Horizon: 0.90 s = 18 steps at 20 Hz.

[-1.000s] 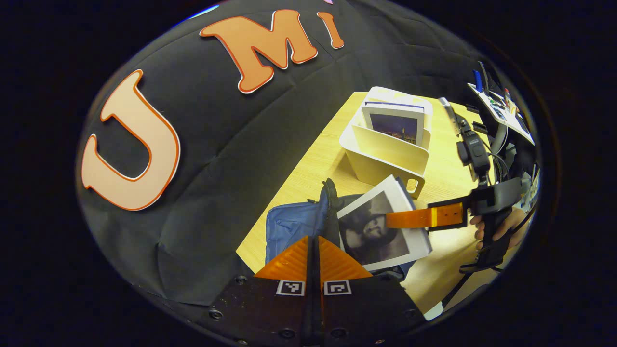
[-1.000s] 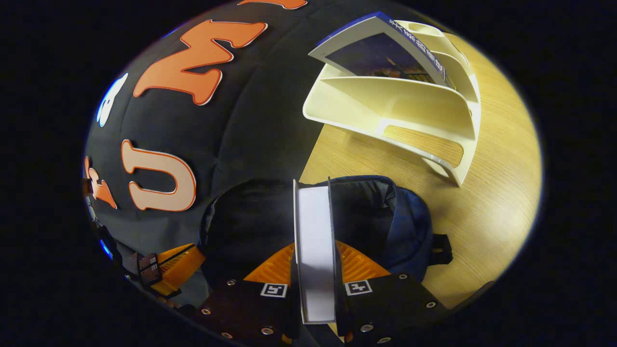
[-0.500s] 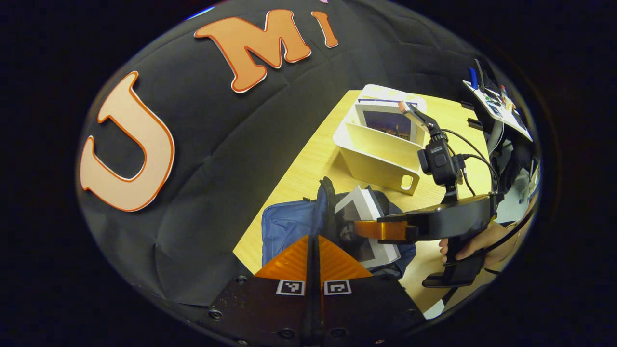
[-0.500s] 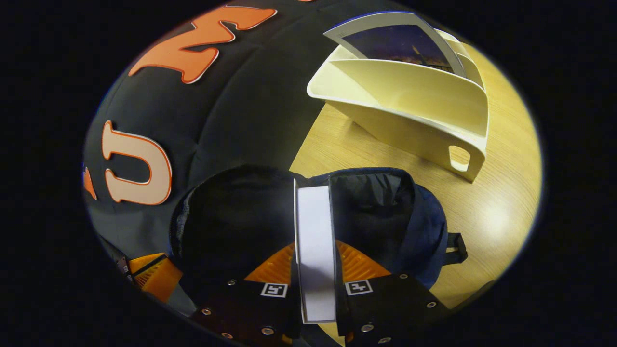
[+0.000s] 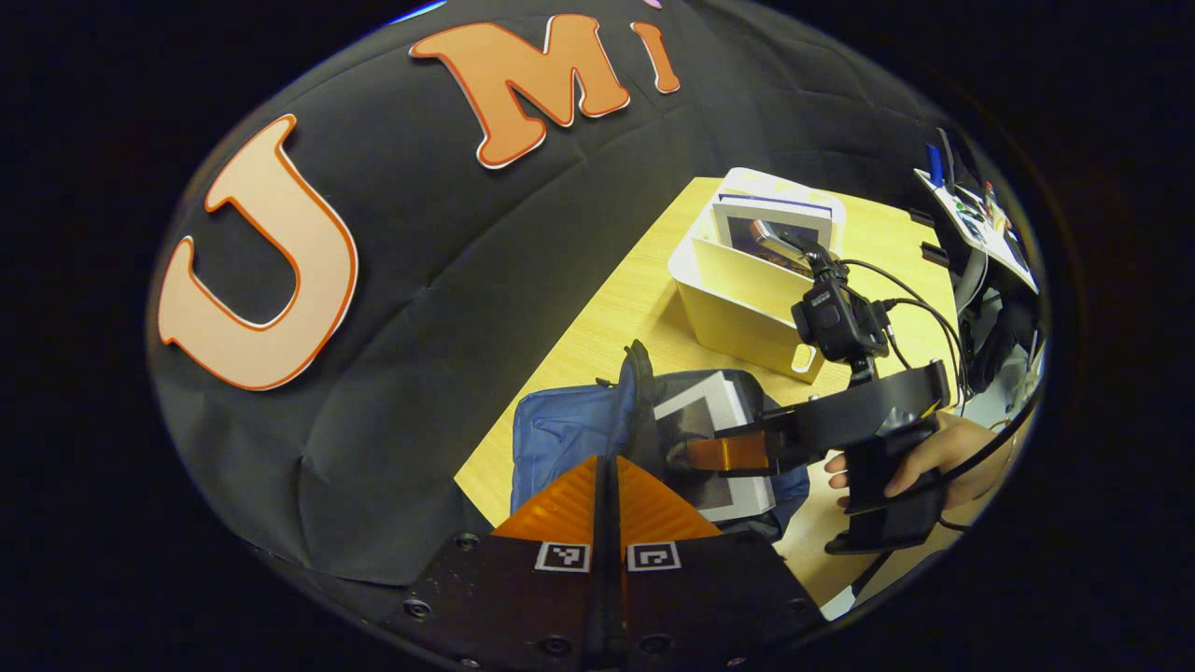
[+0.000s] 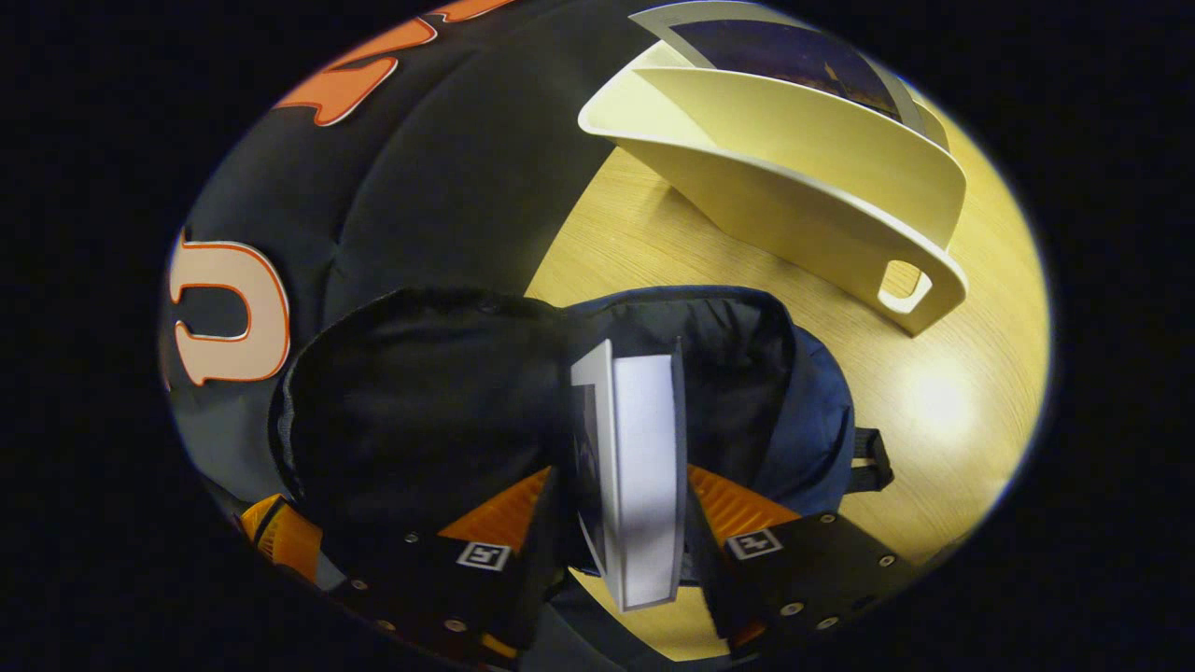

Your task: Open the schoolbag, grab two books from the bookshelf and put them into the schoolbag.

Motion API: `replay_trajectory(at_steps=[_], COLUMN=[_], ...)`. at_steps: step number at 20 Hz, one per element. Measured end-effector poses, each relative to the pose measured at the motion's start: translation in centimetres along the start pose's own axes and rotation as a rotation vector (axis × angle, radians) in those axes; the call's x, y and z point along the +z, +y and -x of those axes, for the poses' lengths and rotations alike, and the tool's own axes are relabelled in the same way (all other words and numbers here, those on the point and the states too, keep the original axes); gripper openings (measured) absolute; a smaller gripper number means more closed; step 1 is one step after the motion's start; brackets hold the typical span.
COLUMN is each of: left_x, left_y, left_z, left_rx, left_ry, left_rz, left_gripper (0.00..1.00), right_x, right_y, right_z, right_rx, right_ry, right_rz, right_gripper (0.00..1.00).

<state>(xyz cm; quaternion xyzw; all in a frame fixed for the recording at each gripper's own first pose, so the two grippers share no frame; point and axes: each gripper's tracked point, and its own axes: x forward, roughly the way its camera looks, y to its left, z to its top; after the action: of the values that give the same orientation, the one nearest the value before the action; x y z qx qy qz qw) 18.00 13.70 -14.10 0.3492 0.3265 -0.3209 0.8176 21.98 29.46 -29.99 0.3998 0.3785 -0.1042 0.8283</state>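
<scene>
Blue schoolbag (image 6: 812, 420) is unzipped; white-edged book (image 6: 644, 485) is stood inside, cream bookshelf (image 6: 794, 187) at 1 o'clock.

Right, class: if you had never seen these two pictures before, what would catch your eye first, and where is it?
First, the white-edged book between the right gripper's fingers, part-way into the open blue schoolbag in the right gripper view. Behind, a cream bookshelf on the wooden table holds another book. The left gripper is shut at the bag's flap.
</scene>
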Motion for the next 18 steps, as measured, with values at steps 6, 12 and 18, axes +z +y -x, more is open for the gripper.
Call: replay_trajectory(at_steps=[6, 12, 18], left_x=[0.4, 0.3, 0.5], left_y=[-1.2, 0.7, -0.3], left_z=[-0.1, -0.1, -0.8], left_rx=[-0.031, -0.014, -0.030], left_ry=[-0.002, -0.007, -0.021], left_rz=[-0.011, 0.067, 0.065], left_gripper=[0.00, 0.01, 0.01], right_x=[-1.0, 0.6, 4.3], right_y=[0.6, -0.9, -8.4], right_z=[-0.5, 4.8, 14.1], right_rx=[0.009, 0.065, 0.026], right_ry=[0.100, 0.098, -0.001], right_rz=[0.115, 0.225, 0.465], right_gripper=[0.92, 0.97, 0.97])
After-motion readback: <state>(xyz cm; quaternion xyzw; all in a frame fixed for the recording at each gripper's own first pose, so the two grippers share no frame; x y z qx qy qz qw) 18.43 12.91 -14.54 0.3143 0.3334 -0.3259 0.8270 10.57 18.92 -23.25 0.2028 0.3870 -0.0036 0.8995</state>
